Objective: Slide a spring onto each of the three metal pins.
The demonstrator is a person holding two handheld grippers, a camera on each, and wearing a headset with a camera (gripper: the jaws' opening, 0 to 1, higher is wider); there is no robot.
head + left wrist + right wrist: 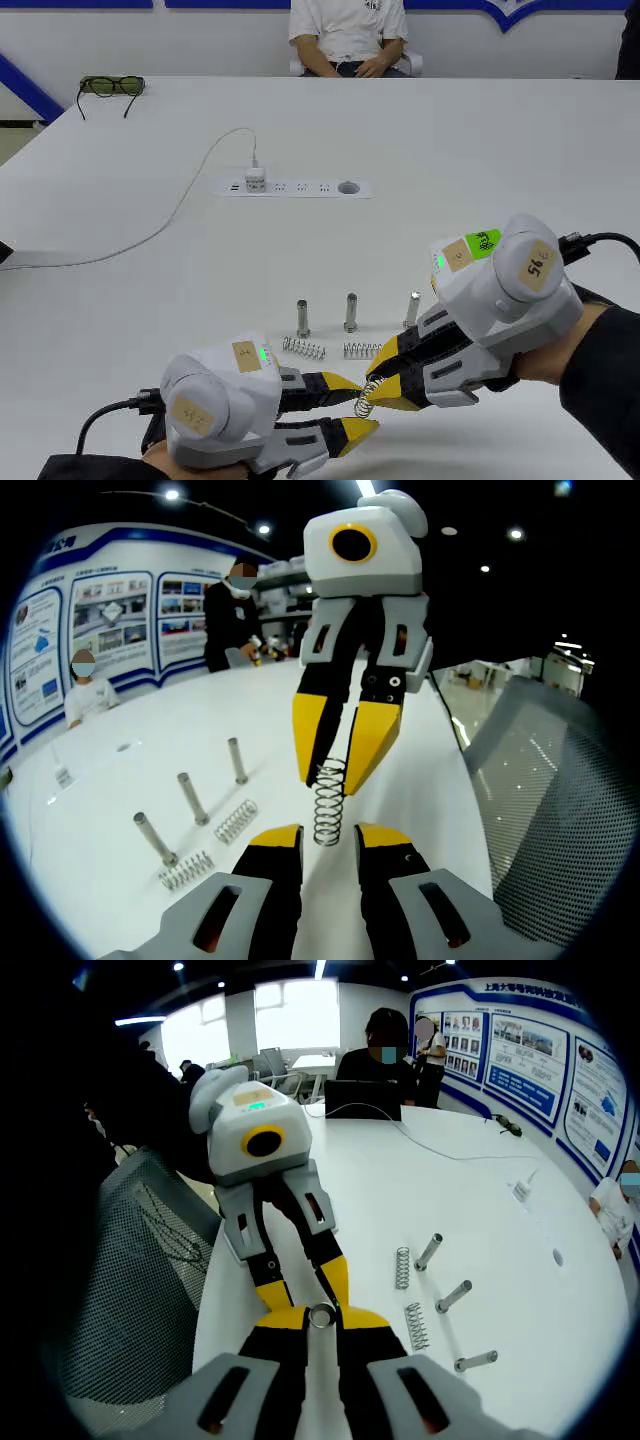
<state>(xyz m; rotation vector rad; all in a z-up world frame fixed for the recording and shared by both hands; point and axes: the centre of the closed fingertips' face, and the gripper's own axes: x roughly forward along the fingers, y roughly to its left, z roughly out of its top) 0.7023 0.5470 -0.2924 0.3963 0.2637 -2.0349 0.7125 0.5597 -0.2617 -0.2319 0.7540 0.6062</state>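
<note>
The right gripper (332,778) has its yellow fingers closed on one end of a small shiny wire spring (327,810). The left gripper (328,840) has its fingers a little apart around the other end. Three silver metal pins (350,312) stand nearby on the white desk (200,290).

Bare upright pins (350,312); one spring (365,396) aloft

The right hand-held gripper (377,389) pinches one spring (365,397). Three pins (351,312) stand upright on the bench (150,300), with two loose springs (303,348) beside them.
</note>
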